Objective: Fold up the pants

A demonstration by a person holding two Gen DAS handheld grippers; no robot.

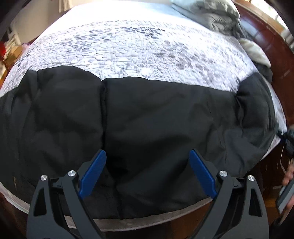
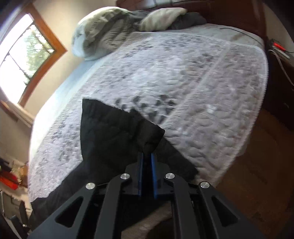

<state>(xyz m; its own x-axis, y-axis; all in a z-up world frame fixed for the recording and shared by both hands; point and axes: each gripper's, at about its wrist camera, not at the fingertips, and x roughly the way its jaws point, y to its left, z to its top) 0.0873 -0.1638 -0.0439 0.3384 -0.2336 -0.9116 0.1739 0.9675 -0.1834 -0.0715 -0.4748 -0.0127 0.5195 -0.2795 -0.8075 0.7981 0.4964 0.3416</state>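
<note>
1. Bedroom: quilt [image 1: 139, 55] covers bed; pants [image 1: 147, 119] spread across lower half of frame.
2. Left gripper [image 1: 148, 161] hangs spread wide over them, holding nothing.
3. Right gripper [image 2: 147, 156] pinches a pants [image 2: 110, 132] corner, frame centre.
4. Imo: lift corner high, carry w/o dragging, match edges.
5. No containers seen.

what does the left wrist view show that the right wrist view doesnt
Only the left wrist view: the left gripper, open over the pants spread along the bed's near edge, and the other hand at far right.

Only the right wrist view: the right gripper shut on a lifted end of the pants, a window, and the wood floor.

Both: the black pants, the patterned quilt and the grey bedding piled at the headboard.
</note>
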